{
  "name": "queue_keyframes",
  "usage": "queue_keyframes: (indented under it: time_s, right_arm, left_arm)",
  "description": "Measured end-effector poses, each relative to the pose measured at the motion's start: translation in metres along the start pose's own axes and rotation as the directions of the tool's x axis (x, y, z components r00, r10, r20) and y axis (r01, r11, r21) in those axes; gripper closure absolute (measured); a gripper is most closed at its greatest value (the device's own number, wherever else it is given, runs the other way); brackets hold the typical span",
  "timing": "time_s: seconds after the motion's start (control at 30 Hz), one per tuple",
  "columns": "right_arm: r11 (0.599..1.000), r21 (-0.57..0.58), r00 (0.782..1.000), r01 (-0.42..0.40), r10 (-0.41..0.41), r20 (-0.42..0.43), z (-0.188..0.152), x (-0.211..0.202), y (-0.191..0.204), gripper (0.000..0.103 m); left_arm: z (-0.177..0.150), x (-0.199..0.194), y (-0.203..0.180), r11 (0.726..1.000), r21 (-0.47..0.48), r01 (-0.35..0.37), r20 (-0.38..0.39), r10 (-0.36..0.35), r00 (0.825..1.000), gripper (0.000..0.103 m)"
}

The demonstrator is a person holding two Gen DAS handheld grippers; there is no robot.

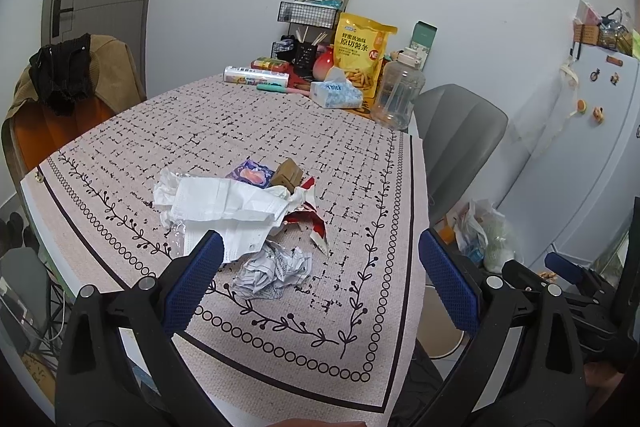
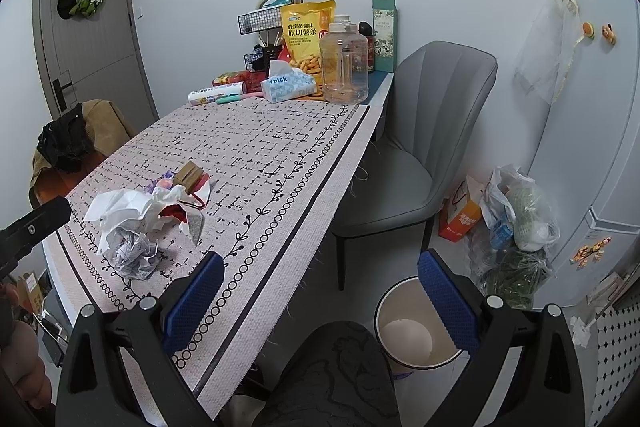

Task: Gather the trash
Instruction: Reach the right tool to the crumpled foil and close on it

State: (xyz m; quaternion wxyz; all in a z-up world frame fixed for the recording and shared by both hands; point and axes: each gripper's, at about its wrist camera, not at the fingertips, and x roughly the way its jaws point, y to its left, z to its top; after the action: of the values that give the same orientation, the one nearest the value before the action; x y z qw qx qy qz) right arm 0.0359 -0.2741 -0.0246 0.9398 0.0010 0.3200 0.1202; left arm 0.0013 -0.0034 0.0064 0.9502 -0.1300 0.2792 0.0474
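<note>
A pile of trash lies on the patterned tablecloth (image 1: 280, 131): a white face mask and tissue (image 1: 224, 205), a crumpled printed paper ball (image 1: 276, 269), a red-and-white wrapper (image 1: 312, 219), a purple wrapper (image 1: 252, 175) and a small brown box (image 1: 289, 174). My left gripper (image 1: 320, 263) is open and empty, just in front of the paper ball. My right gripper (image 2: 320, 291) is open and empty, off the table's right edge, above a white trash bin (image 2: 416, 331) on the floor. The pile shows in the right wrist view too, with the paper ball (image 2: 134, 253) nearest.
At the table's far end stand a clear water jug (image 1: 396, 93), a tissue pack (image 1: 336, 93), a yellow snack bag (image 1: 360, 51) and a wire rack (image 1: 308, 15). A grey chair (image 2: 420, 139) stands right of the table, with bags (image 2: 516, 215) by the fridge. A chair with clothes (image 1: 68, 87) is at the left.
</note>
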Motion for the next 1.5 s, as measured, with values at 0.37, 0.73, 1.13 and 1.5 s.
queue_keyframes:
  time_s: [0.37, 0.73, 1.13, 1.5]
  right_arm:
    - [0.997, 0.003, 0.997, -0.08, 0.08, -0.01, 0.005, 0.013, 0.012, 0.008]
    - [0.979, -0.057, 0.98, -0.196, 0.193, -0.057, 0.011, 0.04, 0.049, 0.008]
    - [0.901, -0.124, 0.899, -0.415, 0.387, -0.204, 0.004, 0.078, 0.104, 0.029]
    - [0.811, -0.069, 0.784, -0.581, 0.535, -0.314, -0.007, 0.123, 0.15, 0.036]
  left_arm:
    - [0.0, 0.006, 0.014, 0.999, -0.026, -0.02, 0.001, 0.02, 1.0, 0.006]
    - [-0.001, 0.011, 0.062, 0.991, -0.1, -0.094, -0.008, 0.094, 0.996, 0.006]
    - [-0.006, 0.02, 0.116, 0.967, -0.187, -0.173, -0.036, 0.17, 0.985, 0.006]
    - [-0.01, 0.026, 0.138, 0.957, -0.221, -0.186, -0.061, 0.177, 0.982, 0.011]
